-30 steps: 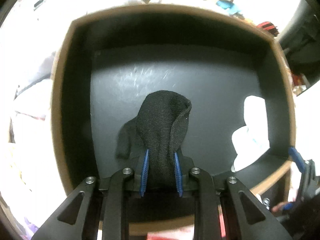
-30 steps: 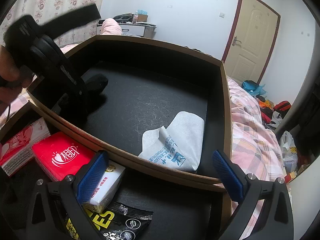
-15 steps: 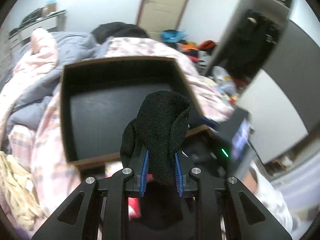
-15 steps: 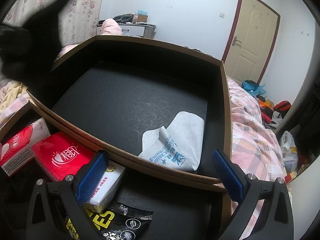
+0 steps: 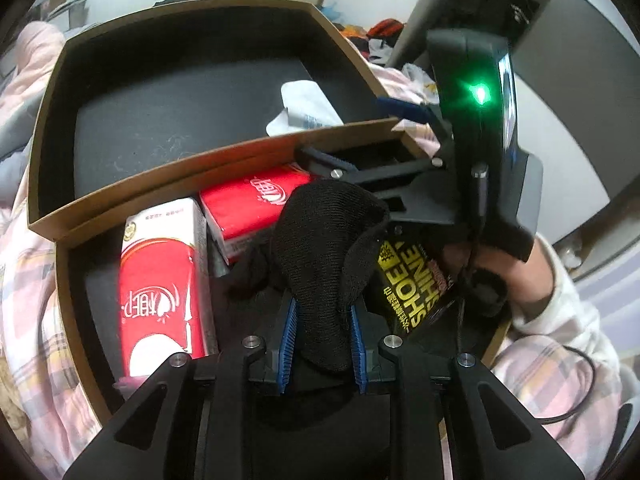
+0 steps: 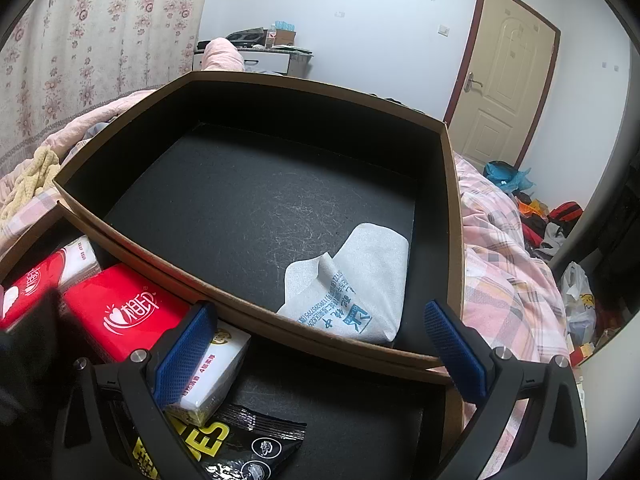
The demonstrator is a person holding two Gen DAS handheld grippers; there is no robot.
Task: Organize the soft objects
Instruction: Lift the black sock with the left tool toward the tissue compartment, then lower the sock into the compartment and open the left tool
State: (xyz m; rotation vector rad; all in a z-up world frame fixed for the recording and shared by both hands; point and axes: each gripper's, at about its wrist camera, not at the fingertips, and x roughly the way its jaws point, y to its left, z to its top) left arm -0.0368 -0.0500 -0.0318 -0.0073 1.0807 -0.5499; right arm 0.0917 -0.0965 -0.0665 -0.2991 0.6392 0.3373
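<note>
My left gripper (image 5: 322, 344) is clamped on the black sock (image 5: 326, 256), hanging over the near box (image 5: 72, 280) (tissue packs below). My right gripper (image 6: 320, 350) gapes empty beside it.

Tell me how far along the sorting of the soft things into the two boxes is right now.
Partly done, as far as can be judged. Looks done: one white pouch lies in the far box; two red tissue packs and a black shoe-shine packet sit in the near box. In hand: the left gripper is shut on a black knit sock above the near box. Left: setting it down; the right gripper is open, empty.
</note>
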